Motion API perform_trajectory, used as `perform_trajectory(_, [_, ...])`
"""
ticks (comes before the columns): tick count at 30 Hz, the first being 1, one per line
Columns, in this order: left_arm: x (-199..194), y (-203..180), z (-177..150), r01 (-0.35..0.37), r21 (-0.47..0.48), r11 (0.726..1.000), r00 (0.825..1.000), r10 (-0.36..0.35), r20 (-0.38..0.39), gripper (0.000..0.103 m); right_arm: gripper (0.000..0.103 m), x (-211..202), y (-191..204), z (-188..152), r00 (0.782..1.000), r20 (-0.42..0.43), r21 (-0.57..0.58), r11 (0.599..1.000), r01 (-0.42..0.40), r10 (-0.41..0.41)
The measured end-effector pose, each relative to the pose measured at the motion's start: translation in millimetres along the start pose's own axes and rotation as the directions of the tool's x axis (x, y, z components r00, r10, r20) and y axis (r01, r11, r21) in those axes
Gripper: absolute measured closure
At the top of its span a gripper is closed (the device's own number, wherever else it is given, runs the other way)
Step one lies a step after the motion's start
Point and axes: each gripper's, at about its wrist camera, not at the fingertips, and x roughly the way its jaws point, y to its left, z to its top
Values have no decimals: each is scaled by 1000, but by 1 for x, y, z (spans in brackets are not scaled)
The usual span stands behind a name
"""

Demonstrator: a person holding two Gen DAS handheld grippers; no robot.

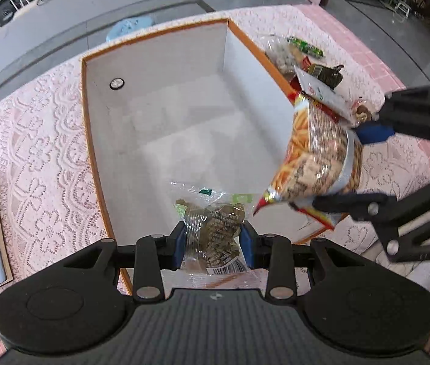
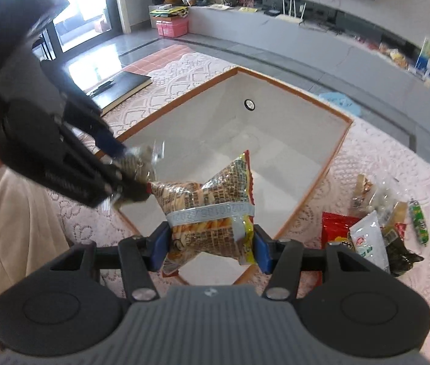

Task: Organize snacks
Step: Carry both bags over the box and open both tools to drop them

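Both tools clamped: left tool on clear packet, right tool on crisp bag.

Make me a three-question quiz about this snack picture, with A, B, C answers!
1. Where is the pile of loose snacks?
A. inside the box
B. on the lace tablecloth beside the box
C. on the floor

2. What colour is the rim of the box?
A. orange
B. green
C. purple

3. What is the right gripper doing?
A. hanging open
B. squeezing a snack bag
C. holding a pen

Answers:
1 B, the snacks lie on the lace tablecloth outside the box wall.
2 A, an orange edge runs round the white walls.
3 B, its blue pads pinch the snack bag.
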Motion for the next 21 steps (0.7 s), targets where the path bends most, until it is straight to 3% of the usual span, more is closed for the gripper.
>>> perform_trajectory(6, [15, 9, 13, -34, 9, 999, 999, 34, -31, 62, 49, 9, -8, 14, 1000, -20, -7, 1000, 22, -22])
perform_trajectory(14, [42, 12, 22, -47, 55, 997, 994, 52, -97, 62, 49, 38, 6, 20, 993, -117, -119, 993, -10, -4])
perform_trajectory(21, [48, 13, 21, -53, 74, 996, 989, 63, -132, 61, 49, 52, 6, 19, 985, -171, -107, 994, -30, 11])
